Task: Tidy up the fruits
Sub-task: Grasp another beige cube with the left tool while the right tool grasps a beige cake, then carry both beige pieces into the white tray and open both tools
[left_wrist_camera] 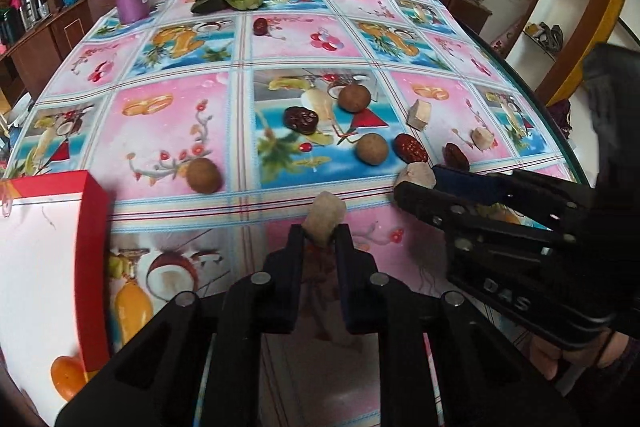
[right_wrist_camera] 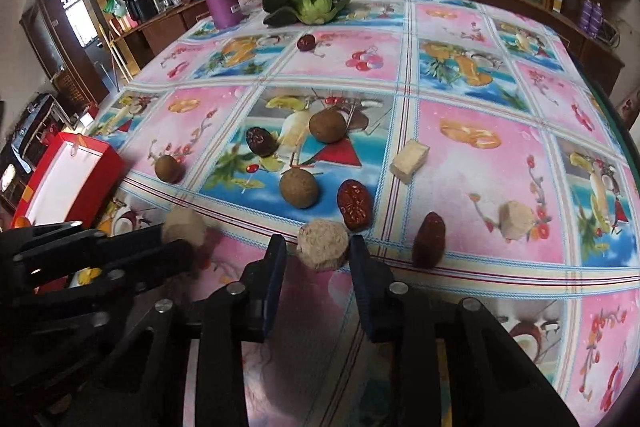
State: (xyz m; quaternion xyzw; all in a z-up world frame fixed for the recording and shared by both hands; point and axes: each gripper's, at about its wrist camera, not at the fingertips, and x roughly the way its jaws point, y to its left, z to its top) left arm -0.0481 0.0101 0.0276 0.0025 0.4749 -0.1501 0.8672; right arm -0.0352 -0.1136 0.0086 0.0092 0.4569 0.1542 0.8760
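Evidently both tools worked in parallel. Left gripper [left_wrist_camera: 320, 233] pinched a pale chunk [left_wrist_camera: 325, 217], raised clear of the cloth [left_wrist_camera: 168, 123] and near the red box [left_wrist_camera: 94, 227], the likely drop point. Right gripper [right_wrist_camera: 318, 251] stood spread around a round cake [right_wrist_camera: 323, 243] resting on the cloth, fingers not visibly touching it, ready to close. Dates [right_wrist_camera: 354, 203] and brown fruits [right_wrist_camera: 299, 185] lay loose beyond.

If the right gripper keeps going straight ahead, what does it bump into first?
The right gripper already has a pale round chunk between its fingers. Straight beyond that, the wrinkled red date looks like the first thing in line, though depth is hard to judge.
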